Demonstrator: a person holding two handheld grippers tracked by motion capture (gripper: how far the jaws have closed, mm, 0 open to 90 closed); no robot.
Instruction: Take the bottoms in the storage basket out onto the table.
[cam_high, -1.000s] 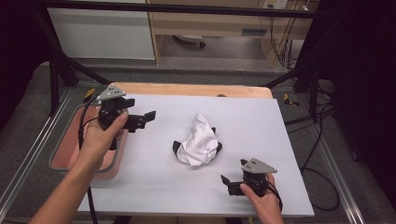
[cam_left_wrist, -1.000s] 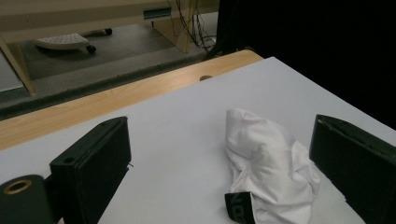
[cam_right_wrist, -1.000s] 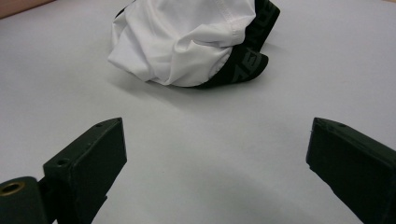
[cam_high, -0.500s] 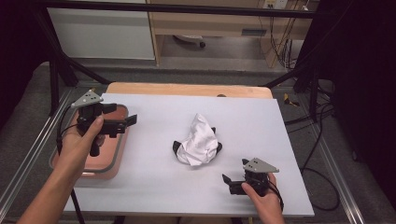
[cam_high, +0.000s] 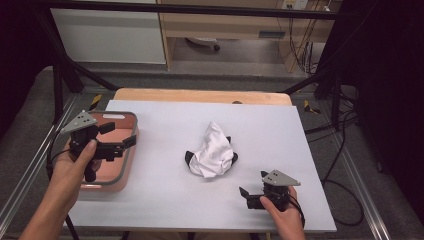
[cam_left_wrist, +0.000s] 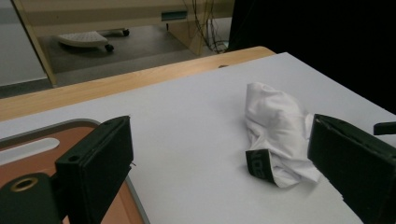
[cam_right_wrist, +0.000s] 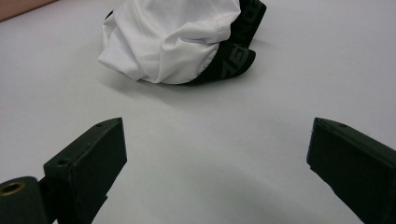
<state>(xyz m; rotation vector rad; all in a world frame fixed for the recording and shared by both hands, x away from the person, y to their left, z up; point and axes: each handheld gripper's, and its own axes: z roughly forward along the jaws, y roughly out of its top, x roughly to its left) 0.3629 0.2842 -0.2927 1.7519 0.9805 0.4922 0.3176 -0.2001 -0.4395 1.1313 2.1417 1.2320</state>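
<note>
Left gripper (cam_high: 127, 142) is held above a salmon-pink tray w/ grey rim (cam_high: 131, 157) at the left edge of the table; jaws stand wide apart, nothing between them, pointing right toward the middle. The person's left hand (cam_high: 80, 165) wraps the handle from below, forearm coming in from the near-left corner at a slant. A grey three-cornered plate sits on top of the gripper.

Right gripper (cam_high: 245, 196) sits low at the near-right of the table, jaws also spread and empty, pointing left. The right hand (cam_high: 280, 207) grips it from the near edge; only wrist and knuckles show, rest cut off by the frame bottom.

White garment w/ black band (cam_high: 212, 151), crumpled in a heap, lies near the table centre, between the two grippers and well apart from both. It rests on a white sheet (cam_high: 260, 130) covering the wooden tabletop (cam_high: 200, 95), whose bare strip shows at the far side.

In left gripper view the garment (cam_left_wrist: 275, 133) sits just inside the right-hand jaw's edge in frame, but farther off on the table; tray corner (cam_left_wrist: 28, 154) shows at near-left w/ a slot handle. In right gripper view the garment (cam_right_wrist: 173, 37) lies ahead, top cut off by the frame.

Black band carries grey lettering, visible in both gripper views, but folded and partly hidden: can't read it for sure. Garment type unclear from the bundle.
</note>
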